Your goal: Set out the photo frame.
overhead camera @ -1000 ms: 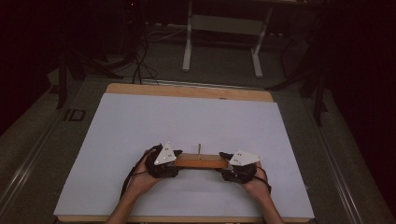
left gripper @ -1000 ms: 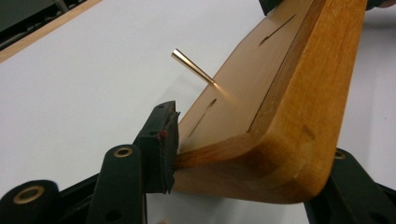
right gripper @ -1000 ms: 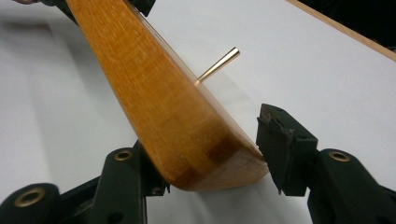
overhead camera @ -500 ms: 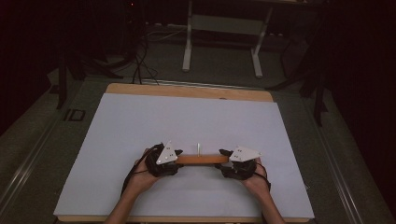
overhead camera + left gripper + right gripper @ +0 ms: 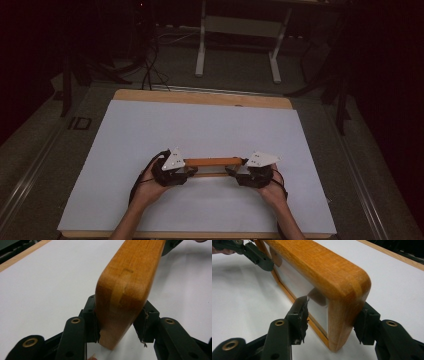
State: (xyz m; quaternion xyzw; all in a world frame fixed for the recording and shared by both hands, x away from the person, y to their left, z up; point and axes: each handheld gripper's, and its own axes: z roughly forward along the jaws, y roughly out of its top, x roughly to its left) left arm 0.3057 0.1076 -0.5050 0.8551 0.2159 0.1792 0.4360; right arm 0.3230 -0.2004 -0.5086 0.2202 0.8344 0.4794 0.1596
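I've got the frame (image 5: 212,162) upright, left gripper (image 5: 116,327) and right gripper (image 5: 330,323) just closing onto its ends; uneven squeeze could tip it over.

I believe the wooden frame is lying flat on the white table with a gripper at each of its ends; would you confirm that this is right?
Not quite: the wooden frame is not lying flat. It stands on edge on the white table, as the right gripper view shows, with its pane upright. The rest holds: the left gripper is at one end and the right gripper at the other, seen in the high view.
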